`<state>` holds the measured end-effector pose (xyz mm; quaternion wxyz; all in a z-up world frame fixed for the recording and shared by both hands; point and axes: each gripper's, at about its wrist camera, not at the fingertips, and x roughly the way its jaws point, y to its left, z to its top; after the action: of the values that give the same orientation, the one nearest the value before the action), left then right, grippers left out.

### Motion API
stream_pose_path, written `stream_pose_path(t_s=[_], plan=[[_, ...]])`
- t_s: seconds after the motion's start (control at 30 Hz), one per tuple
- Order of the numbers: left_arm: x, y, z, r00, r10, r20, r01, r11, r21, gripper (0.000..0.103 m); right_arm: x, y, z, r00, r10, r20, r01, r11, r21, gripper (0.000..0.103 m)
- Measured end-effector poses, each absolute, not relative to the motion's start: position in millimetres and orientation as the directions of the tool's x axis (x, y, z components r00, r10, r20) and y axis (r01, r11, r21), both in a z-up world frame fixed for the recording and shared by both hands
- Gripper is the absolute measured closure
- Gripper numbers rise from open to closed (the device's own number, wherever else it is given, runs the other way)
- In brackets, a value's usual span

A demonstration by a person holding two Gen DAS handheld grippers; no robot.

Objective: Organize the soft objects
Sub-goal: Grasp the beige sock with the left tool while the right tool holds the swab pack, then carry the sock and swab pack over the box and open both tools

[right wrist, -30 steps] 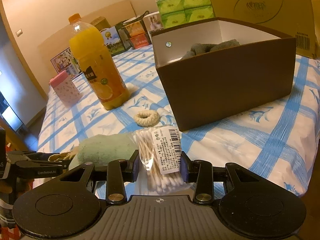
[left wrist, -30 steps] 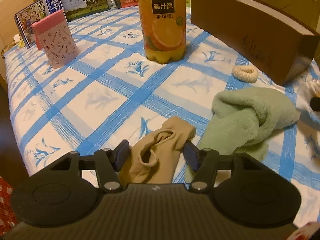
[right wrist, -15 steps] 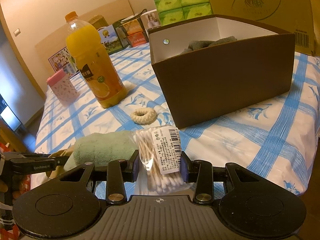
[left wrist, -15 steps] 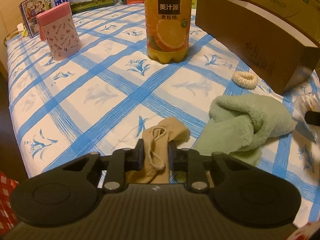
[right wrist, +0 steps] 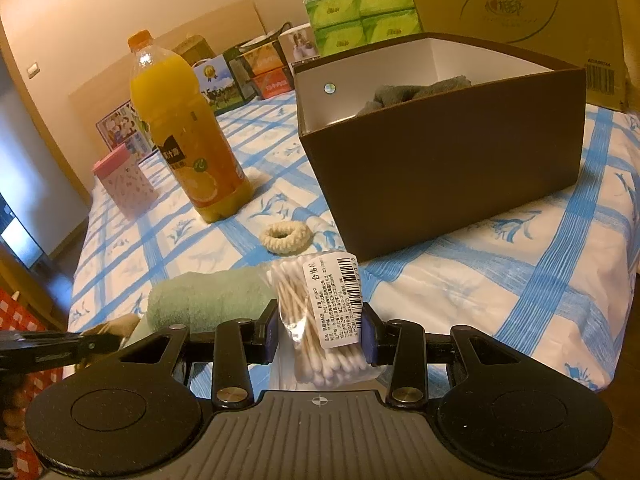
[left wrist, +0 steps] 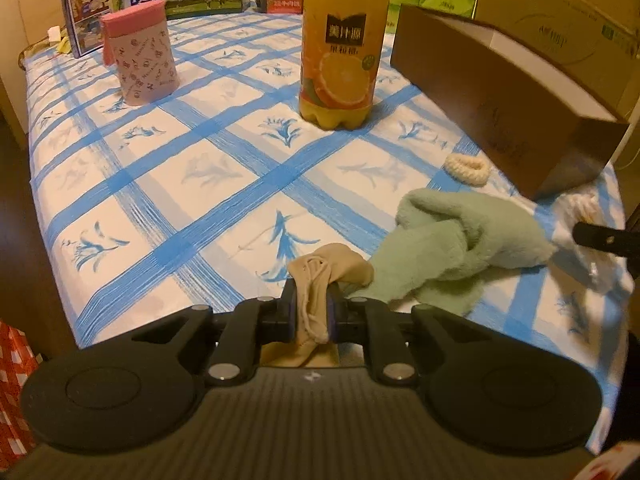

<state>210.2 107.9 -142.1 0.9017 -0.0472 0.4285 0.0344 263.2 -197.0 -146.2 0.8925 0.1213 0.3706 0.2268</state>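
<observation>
The left gripper (left wrist: pixel 312 314), just closing, clamps the sock (left wrist: pixel 326 276) near the bed's (left wrist: pixel 208 168) front edge; lift gently toward the box (left wrist: pixel 504 108). The right gripper (right wrist: pixel 319 334) seems clamped on the swabs (right wrist: pixel 320 320).

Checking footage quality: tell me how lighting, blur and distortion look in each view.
Left wrist: warm yellow cast, dim; fisheye curves the box; right edge blurred, the sock sharp. Right wrist: same cast, black corners, the wall bowed, glare on the swab bag, label readable.
</observation>
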Motion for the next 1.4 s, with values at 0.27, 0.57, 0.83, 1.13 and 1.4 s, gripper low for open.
stream_pose_path(t_s=[0.27,0.57,0.83,1.13,1.4], plan=[[203,91,-96,0.704,-0.041,-0.709,-0.047,0.993,-0.104,0.090,261,-205,-131,0.644,0.504,-0.576,-0.326,0.861,0.390,0.063],[244,43,-42,0.782,-0.153,-0.604,0.079,0.986,-0.148,0.090,277,-231,-80,0.712,0.513,-0.479,-0.375,0.855,0.359,0.063],[308,-16,-14,0.806,-0.238,-0.541,0.144,0.967,-0.211,0.090,323,-253,-46,0.772,0.487,-0.408,-0.363,0.865,0.346,0.063],[378,-60,-21,0.761,-0.297,-0.576,0.174,0.950,-0.260,0.090,379,-271,-49,0.772,0.448,-0.451,-0.318,0.887,0.335,0.063],[416,-77,-49,0.690,-0.337,-0.640,0.177,0.937,-0.302,0.087,416,-282,-68,0.746,0.423,-0.513,-0.280,0.900,0.335,0.063]])
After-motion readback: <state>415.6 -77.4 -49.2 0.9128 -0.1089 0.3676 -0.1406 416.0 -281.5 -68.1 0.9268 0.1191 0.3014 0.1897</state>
